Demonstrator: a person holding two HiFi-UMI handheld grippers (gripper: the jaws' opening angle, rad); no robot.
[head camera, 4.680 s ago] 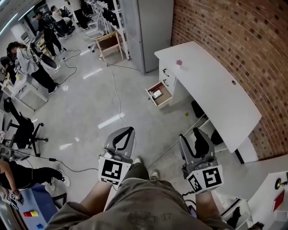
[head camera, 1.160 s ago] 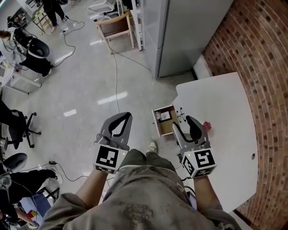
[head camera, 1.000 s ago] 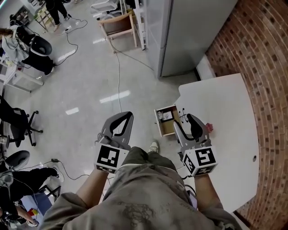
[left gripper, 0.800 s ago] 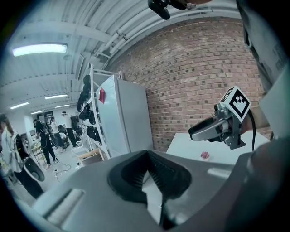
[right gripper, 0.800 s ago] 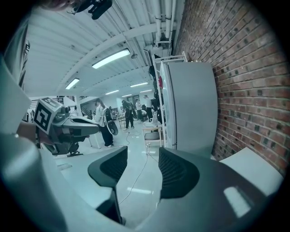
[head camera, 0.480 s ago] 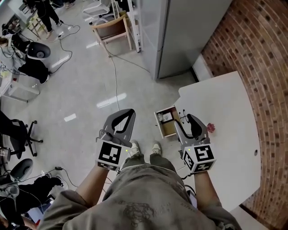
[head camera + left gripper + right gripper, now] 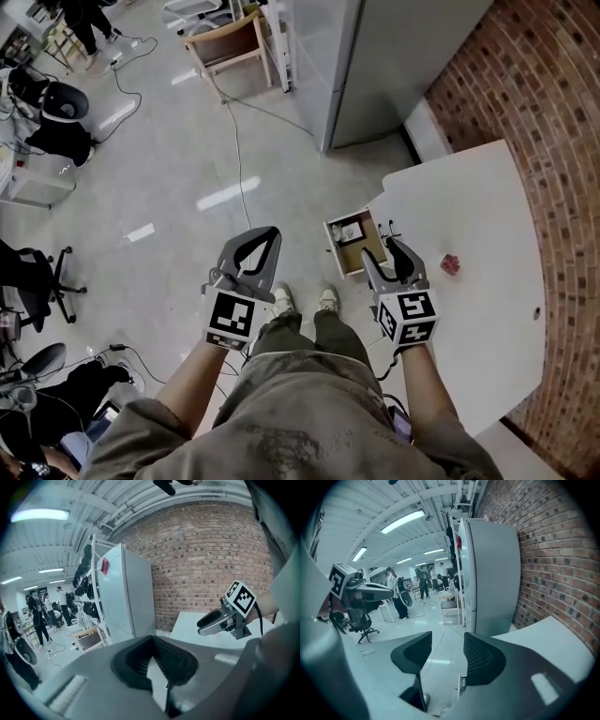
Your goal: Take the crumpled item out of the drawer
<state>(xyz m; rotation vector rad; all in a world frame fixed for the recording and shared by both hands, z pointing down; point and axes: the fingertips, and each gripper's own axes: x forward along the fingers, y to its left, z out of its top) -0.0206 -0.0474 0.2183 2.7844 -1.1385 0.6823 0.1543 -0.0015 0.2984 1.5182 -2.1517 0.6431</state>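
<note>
Grey right gripper (image 7: 384, 255) hangs beside the open wooden drawer (image 7: 354, 246), centre frame — jaws apart, empty, for reaching in. Grey left gripper (image 7: 265, 236) closed, idle.

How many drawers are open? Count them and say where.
1: the drawer juts from the desk, just ahead of the right gripper. Others may hide under the desktop.

Desk (image 7: 473, 309): white. Wall (image 7: 548, 84): red-brown brick pattern. Drawer (image 7: 373, 251): tan inside. Lump (image 7: 451, 264) on desk: pinkish-red. Left gripper (image 7: 266, 232), right gripper (image 7: 380, 251): grey, black-and-white marker cubes. Floor (image 7: 169, 141): pale grey.
</note>
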